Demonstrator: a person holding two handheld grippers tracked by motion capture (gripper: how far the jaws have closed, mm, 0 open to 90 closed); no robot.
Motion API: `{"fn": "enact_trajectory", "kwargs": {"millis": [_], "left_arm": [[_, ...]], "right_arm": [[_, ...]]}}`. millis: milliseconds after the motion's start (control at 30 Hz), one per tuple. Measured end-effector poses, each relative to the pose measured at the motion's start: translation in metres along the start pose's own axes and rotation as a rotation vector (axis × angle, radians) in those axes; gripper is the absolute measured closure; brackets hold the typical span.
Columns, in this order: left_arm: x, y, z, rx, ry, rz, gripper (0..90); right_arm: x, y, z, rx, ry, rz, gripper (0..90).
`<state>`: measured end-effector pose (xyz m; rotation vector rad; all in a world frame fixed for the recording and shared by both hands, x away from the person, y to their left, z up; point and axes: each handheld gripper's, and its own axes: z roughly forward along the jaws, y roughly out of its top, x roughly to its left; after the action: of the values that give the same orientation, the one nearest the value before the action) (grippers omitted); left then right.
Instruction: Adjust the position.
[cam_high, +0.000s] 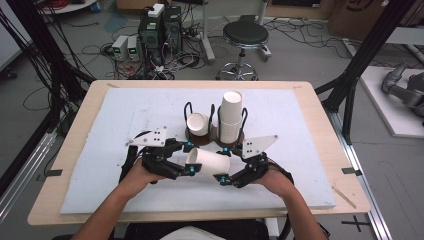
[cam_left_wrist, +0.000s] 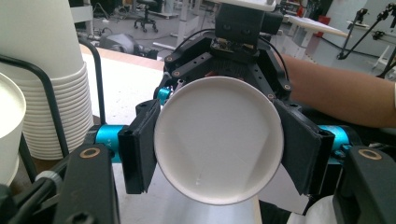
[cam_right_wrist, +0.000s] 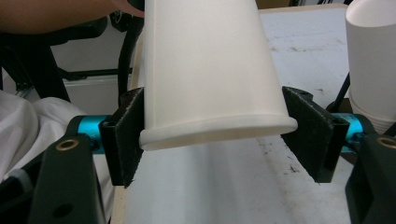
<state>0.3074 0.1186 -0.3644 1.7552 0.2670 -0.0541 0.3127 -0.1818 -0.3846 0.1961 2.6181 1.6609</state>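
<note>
Paper cup (cam_high: 209, 162) lies on its side in the air just above the white foam board (cam_high: 300, 120) that covers the table (cam_high: 95, 92), held between the two grippers near the front edge. The left gripper (cam_high: 189, 159) has its jaws at the cup's narrow end; in the left gripper view the cup's round base (cam_left_wrist: 218, 140) faces the camera with a black jaw pressed against each side of it, so these jaws grip the cup. The right gripper (cam_high: 225, 165) sits at the wide, open end. In the right gripper view the cup's rolled rim (cam_right_wrist: 219, 126) touches the jaw on the left of the picture, while the jaw on the right stands just clear of it, so these jaws are parted around the rim without clamping it. Behind the grippers a black wire holder (cam_high: 215, 131) stands on the board. Its right ring carries a tall stack of cups (cam_high: 231, 116); its left ring holds a single tilted cup (cam_high: 198, 123). A hand (cam_high: 137, 176) grasps each gripper from below.
</note>
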Motion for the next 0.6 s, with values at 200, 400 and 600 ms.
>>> {"fn": "enact_trajectory", "kwargs": {"millis": [200,400,600], "left_arm": [[0.0014,-0.0015,-0.0001,-0.009,0.014,0.000,28.5],[-0.0002,-0.0046,0.0061,0.026,-0.019,0.016,33.8],[0.0015,-0.0041,0.0039,0.009,-0.020,0.007,34.8]], "right_arm": [[-0.0004,0.0018,-0.0020,0.012,0.000,-0.011,27.8],[0.0003,0.0050,-0.0011,0.054,0.018,-0.035,27.8],[0.0000,0.0055,-0.0046,0.011,0.007,-0.001,22.0]]}}
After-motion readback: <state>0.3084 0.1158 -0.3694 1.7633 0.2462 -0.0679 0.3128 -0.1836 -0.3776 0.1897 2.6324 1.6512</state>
